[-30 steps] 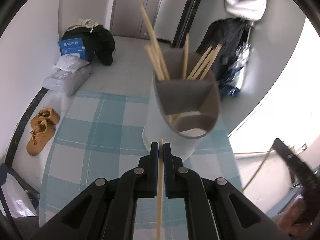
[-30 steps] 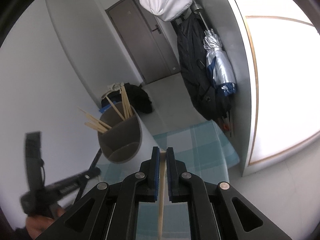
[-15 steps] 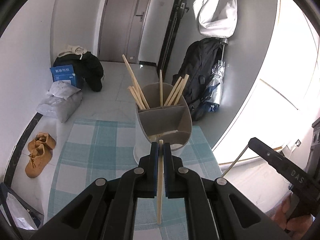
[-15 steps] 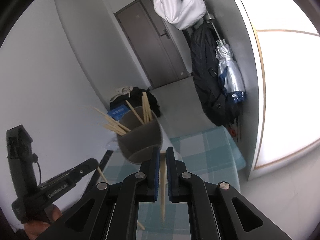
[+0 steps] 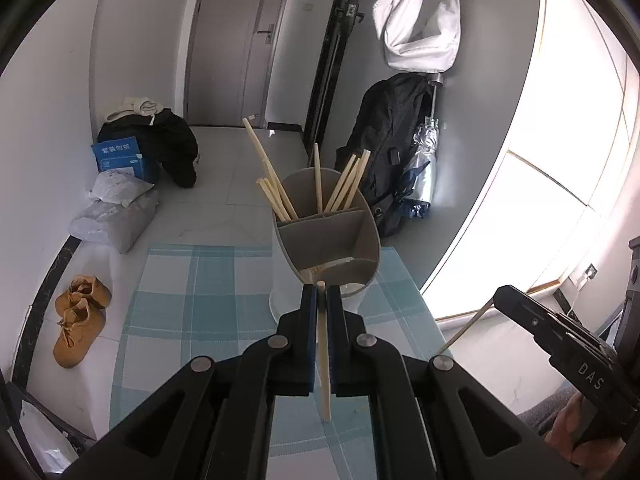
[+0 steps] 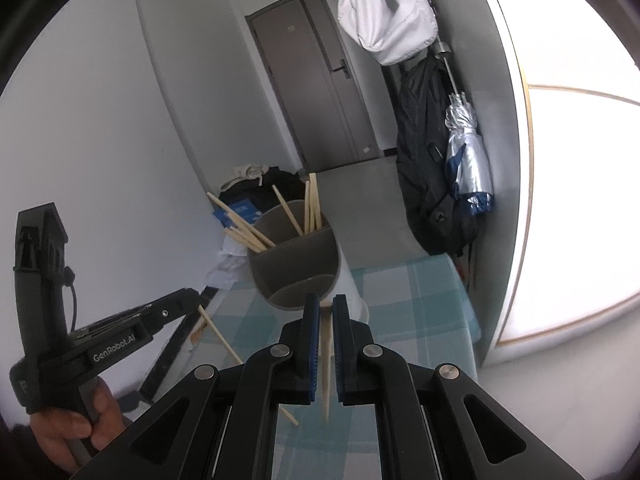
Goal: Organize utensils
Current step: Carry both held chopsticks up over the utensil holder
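A chopstick [image 5: 323, 356] is clamped in the left gripper [image 5: 320, 300], another chopstick [image 6: 327, 360] in the right gripper [image 6: 326, 308], each hanging steeply below its shut jaws. The holder [image 5: 328, 236] stands just ahead on the checked surface [image 5: 192, 304]; the left seems nearer.

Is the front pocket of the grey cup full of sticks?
No. The front compartment of the grey holder looks nearly empty. The chopsticks stand in the back compartments, leaning over the far rim.

The holder's [image 5: 328, 240] base hides behind the left gripper [image 5: 321, 300]; blue box [image 5: 120, 158] print is unreadable.
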The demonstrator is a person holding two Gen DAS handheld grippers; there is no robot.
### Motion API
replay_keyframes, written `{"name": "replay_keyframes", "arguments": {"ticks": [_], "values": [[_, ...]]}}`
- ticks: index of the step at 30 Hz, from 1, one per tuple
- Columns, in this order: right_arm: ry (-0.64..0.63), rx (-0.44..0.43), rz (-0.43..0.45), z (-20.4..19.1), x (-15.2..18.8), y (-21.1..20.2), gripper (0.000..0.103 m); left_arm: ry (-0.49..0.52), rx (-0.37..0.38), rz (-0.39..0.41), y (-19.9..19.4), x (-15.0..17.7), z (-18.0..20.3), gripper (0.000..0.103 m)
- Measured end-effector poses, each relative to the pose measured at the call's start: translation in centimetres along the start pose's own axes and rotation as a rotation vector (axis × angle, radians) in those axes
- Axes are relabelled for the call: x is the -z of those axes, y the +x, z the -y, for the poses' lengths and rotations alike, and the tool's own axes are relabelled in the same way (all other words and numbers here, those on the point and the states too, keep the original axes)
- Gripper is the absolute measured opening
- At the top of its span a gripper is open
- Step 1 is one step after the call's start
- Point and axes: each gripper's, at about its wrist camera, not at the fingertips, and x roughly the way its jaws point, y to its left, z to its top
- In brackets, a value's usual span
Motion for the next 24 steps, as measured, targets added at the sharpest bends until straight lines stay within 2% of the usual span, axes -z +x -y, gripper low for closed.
{"name": "replay_keyframes", "arguments": {"ticks": [2,11,14,24], "values": [[-0.014,0.003,-0.001,-0.4,0.1,-0.2,0.006,0.023,-0.025,-0.001,0.0,0.1,0.3,0.001],[-0.054,0.006,0.018,-1.7,0.1,-1.0,0.006,0.007,0.023,-0.028,-0.9,-0.4,0.1,0.001],[-0.057,0.004,0.027,-2.0,-0.4,-1.3,0.006,0.033,0.028,-0.011,-1.4,-0.8,0.7,0.001],[-0.069,0.005,0.056,-2.9,-3.1,-1.0,0.006,0.051,0.069,-0.001,-3.4,-4.2,2.4,0.0]]}}
